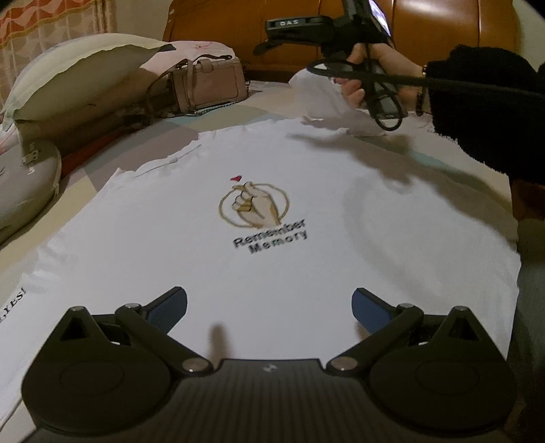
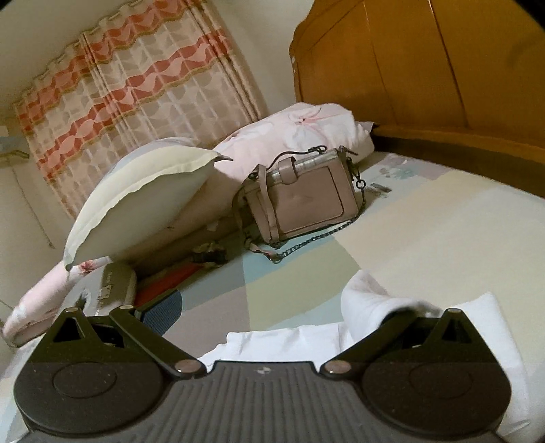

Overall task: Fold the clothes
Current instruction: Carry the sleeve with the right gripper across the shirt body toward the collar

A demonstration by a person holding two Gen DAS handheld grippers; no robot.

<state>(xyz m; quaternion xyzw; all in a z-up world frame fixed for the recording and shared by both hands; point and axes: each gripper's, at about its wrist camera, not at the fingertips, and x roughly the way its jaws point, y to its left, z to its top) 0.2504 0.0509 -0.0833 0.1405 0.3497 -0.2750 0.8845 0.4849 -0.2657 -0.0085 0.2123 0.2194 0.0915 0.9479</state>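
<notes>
Two wrist cams, both low over the bed, aimed toward the headboard

Left cam sits close above the white t-shirt point(image 1: 238, 259), looking along it to the headboard point(image 1: 238, 30). Right cam is lower, I think near the shirt's far edge, facing the curtain point(image 2: 136, 88) corner. Both catch the pink handbag point(image 1: 207, 83) and cream pillow point(image 1: 78, 78).

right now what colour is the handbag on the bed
Dusty pink handbag with a dark chain strap, clearest in the right wrist view.

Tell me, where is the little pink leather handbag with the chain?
The pink leather handbag rests on the bed, centre of the right wrist view, leaning against the pale pillow.
</notes>
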